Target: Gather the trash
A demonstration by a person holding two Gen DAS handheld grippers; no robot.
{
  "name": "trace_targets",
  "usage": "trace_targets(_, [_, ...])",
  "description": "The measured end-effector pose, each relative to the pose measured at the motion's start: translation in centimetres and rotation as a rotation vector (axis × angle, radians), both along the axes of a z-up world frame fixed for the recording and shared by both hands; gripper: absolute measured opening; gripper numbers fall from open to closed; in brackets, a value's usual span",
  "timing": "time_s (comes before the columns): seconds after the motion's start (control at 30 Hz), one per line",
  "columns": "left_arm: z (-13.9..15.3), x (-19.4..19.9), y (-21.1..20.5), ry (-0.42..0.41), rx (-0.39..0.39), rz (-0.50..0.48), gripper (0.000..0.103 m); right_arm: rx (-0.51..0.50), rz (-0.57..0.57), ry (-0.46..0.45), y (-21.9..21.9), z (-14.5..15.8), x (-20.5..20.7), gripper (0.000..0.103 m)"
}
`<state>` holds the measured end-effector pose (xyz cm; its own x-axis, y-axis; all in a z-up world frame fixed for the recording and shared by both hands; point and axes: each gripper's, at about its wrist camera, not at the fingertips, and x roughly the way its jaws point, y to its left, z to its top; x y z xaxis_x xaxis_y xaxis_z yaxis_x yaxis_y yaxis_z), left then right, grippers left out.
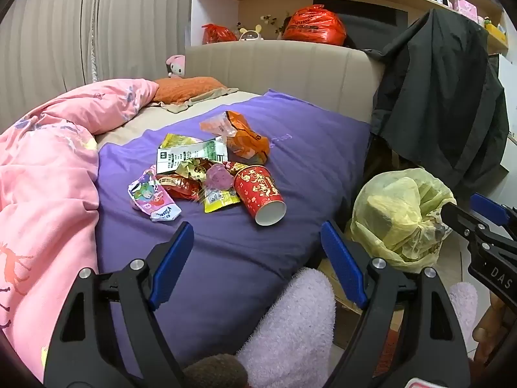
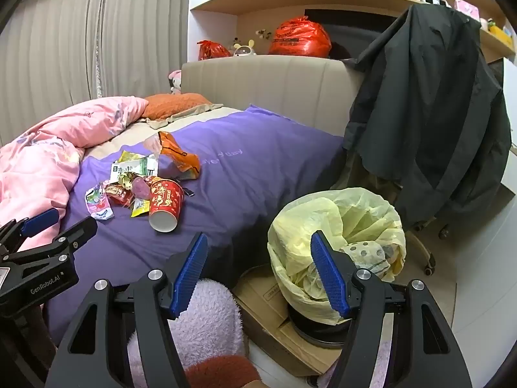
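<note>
Both the left gripper (image 1: 257, 242) and right gripper (image 2: 258, 255) are hovering wide open and empty, so collecting is just starting: the wrappers (image 1: 194, 174) and cup (image 1: 260, 194) are lying on the bed (image 1: 290, 148), needing a reach, beside the bin (image 2: 339, 242).

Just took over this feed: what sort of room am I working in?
Most likely a bedroom: a bed with a padded headboard, a pink duvet and an orange pillow, with snack trash on the purple cover.

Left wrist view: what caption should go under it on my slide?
Open left claw above a purple bedsheet, facing a red paper cup and snack wrappers.
</note>
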<state>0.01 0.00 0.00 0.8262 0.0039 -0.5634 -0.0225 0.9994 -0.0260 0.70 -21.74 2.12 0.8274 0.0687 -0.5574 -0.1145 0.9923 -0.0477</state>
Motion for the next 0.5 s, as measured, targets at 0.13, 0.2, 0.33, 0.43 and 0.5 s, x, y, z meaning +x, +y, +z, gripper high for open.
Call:
trace_targets(0.13, [0.04, 0.01, 0.01, 0.000, 0.004, 0.008, 0.077, 0.007, 0.002, 0.002, 0.09, -0.03, -0.06, 0.063])
trace_targets(0.2, [0.20, -0.08, 0.05, -0.005, 0.004, 0.015, 0.077, 0.005, 0.001, 0.001, 0.21, -0.06, -0.07, 0.063])
trace_targets(0.33, [0.02, -0.45, -0.79, -0.007, 0.005, 0.018, 0.077, 0.012, 0.001, -0.012, 0.34, 0.25, -0.89, 0.063])
trace_targets(0.43, [0.15, -0.38, 0.07, -0.008, -0.008, 0.010, 0.077, 0.029, -0.002, -0.003, 0.35, 0.11, -0.52, 0.063])
trace_targets(0.5, [0.13, -0.42, 0.06, -0.008, -0.010, 0.010, 0.077, 0.029, -0.003, -0.002, 0.42, 0.14, -0.44, 0.063])
